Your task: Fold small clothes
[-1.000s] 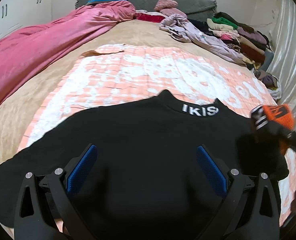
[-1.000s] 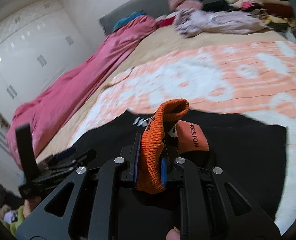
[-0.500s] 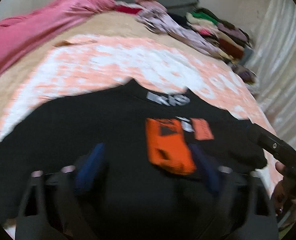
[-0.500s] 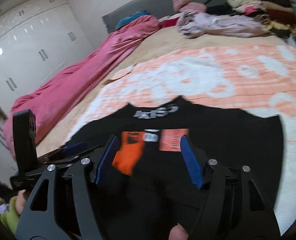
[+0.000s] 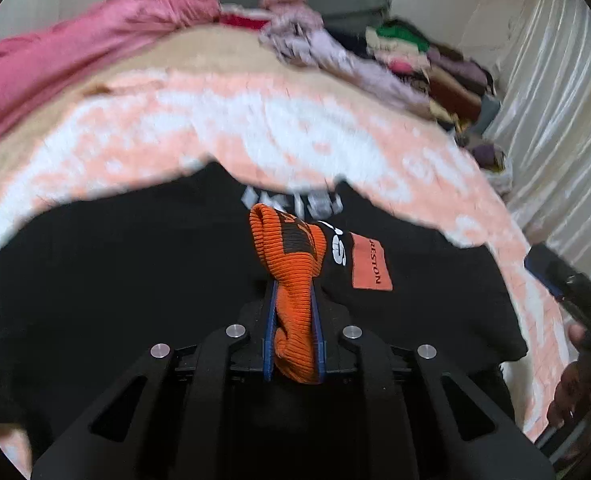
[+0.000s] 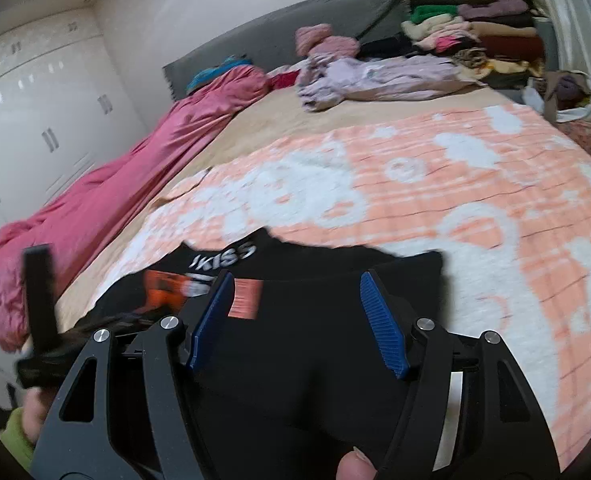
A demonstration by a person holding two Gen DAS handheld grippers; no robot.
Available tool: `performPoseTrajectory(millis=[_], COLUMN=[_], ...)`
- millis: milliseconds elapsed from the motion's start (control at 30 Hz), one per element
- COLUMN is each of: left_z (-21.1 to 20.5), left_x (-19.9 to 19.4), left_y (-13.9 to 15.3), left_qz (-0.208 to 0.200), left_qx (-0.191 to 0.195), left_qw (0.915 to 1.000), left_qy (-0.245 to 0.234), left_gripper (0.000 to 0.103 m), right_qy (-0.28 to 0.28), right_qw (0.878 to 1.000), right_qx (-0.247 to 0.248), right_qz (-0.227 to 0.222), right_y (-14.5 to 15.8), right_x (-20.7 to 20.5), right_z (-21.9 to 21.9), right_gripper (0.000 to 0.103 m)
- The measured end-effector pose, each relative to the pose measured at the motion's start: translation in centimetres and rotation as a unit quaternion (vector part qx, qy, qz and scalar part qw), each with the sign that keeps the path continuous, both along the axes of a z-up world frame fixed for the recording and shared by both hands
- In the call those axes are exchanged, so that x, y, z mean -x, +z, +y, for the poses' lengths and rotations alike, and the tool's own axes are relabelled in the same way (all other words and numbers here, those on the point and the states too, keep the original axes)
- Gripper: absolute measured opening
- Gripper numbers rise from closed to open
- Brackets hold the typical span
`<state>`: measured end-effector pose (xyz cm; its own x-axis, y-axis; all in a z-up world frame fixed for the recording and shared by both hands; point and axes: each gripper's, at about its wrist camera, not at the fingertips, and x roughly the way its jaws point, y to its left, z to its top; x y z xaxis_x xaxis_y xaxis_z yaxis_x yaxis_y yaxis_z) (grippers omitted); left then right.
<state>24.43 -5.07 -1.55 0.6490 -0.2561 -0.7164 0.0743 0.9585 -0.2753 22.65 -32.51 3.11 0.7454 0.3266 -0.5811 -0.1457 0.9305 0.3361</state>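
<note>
A black sweater (image 5: 135, 280) with white letters at its collar lies flat on the orange-and-white blanket (image 5: 255, 132). Its sleeve is folded across the chest and ends in an orange ribbed cuff (image 5: 291, 248) beside an orange label patch (image 5: 369, 264). My left gripper (image 5: 293, 292) is closing, and its blue pads press on the cuff from both sides. My right gripper (image 6: 295, 284) hangs open over the sweater's right half (image 6: 315, 340) with nothing between its fingers. In the right wrist view the cuff (image 6: 161, 294) shows blurred at the left.
A pink quilt (image 6: 135, 184) runs along the bed's left side. A lilac garment (image 6: 375, 76) and a stack of folded clothes (image 6: 475, 32) lie near the grey headboard. White wardrobes (image 6: 35, 120) stand at the left and a curtain (image 5: 555, 100) at the right.
My right gripper let go of the orange cuff, opened and drew off to the right. My left gripper moved in over the sweater and shut on the cuff.
</note>
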Motion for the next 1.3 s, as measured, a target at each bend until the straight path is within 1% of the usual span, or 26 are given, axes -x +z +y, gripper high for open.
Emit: performPoseTrajectory(millis=[33,133,200,267,367,467,567,633,700,800,867,933,967,1033,1067,1100,1200,1233,1300], left_z=[1.0,3.5,4.9,6.2,7.5,8.1,8.6,9.4,9.9,10.9,11.4,11.1,10.6,8.8,8.1,7.3,6.6,6.9,7.6], left_x=[0.6,1.8,2.5,2.8,2.9,2.3,2.0,2.3,2.5,3.3,4.1,4.7,4.9,4.8,4.6,4.1,2.8,2.7,3.2], left_y=[1.0,3.0,3.7,3.5,2.3,0.3,-0.8,-1.1,-1.1,-0.4,0.4,1.2,1.5,1.7,1.5,0.6,-2.1,-2.7,-2.3], left_qz=[-0.017,-0.044,-0.049,-0.041,-0.022,0.017,0.032,0.034,0.034,0.019,0.006,-0.007,-0.011,-0.014,-0.009,0.008,0.05,0.053,0.043], left_qx=[-0.001,-0.003,-0.012,-0.014,-0.019,-0.028,-0.028,-0.029,-0.032,-0.044,-0.046,-0.043,-0.05,-0.07,-0.081,-0.097,-0.117,-0.114,-0.092], left_qw=[0.9998,0.9983,0.9973,0.9971,0.9969,0.997,0.9959,0.9954,0.9946,0.9927,0.9914,0.9923,0.9929,0.9942,0.994,0.9931,0.99,0.9901,0.9925], left_qy=[0.012,0.039,0.053,0.063,0.073,0.071,0.08,0.085,0.092,0.111,0.122,0.116,0.108,0.081,0.073,0.065,0.061,0.063,0.068], left_gripper=[0.014,0.014,0.014,0.014,0.014,0.015,0.018,0.02,0.02,0.02,0.02,0.02,0.02,0.02,0.02,0.02,0.02,0.02,0.022], right_qy=[-0.008,-0.025,-0.034,-0.034,-0.018,0.014,0.067,0.094,0.109,0.096,0.085,0.083,0.084,0.087,0.087,0.087,0.091,0.093,0.095], right_qw=[1.0,1.0,0.999,0.999,1.0,0.998,0.994,0.99,0.986,0.981,0.982,0.983,0.983,0.98,0.979,0.978,0.977,0.978,0.98], right_qx=[-0.002,-0.008,-0.001,0.006,0.022,0.054,0.085,0.099,0.118,0.141,0.139,0.13,0.131,0.15,0.153,0.156,0.161,0.157,0.142], right_qz=[-0.002,0.0,0.002,0.005,0.012,0.015,0.022,0.03,0.051,0.088,0.097,0.097,0.095,0.095,0.1,0.105,0.105,0.105,0.097], right_y=[0.1,0.1,-0.1,-0.4,-1.0,-1.7,-3.0,-3.8,-5.2,-6.8,-7.2,-7.1,-7.0,-7.1,-7.3,-7.6,-7.8,-7.7,-6.9], right_x=[0.0,-0.2,-0.4,-0.5,-0.7,-0.4,0.1,0.3,0.1,-0.5,-0.7,-0.6,-0.4,-0.2,-0.3,-0.5,-0.5,-0.5,-0.2], right_z=[-0.5,-1.9,-2.2,-2.0,-0.7,1.9,5.4,7.0,8.2,8.2,7.7,7.4,7.4,7.8,7.8,7.9,7.9,7.8,7.7], right_gripper=[0.058,0.058,0.058,0.058,0.058,0.058,0.058,0.058,0.058,0.058,0.058,0.058,0.058,0.058,0.059,0.059,0.06,0.061,0.067])
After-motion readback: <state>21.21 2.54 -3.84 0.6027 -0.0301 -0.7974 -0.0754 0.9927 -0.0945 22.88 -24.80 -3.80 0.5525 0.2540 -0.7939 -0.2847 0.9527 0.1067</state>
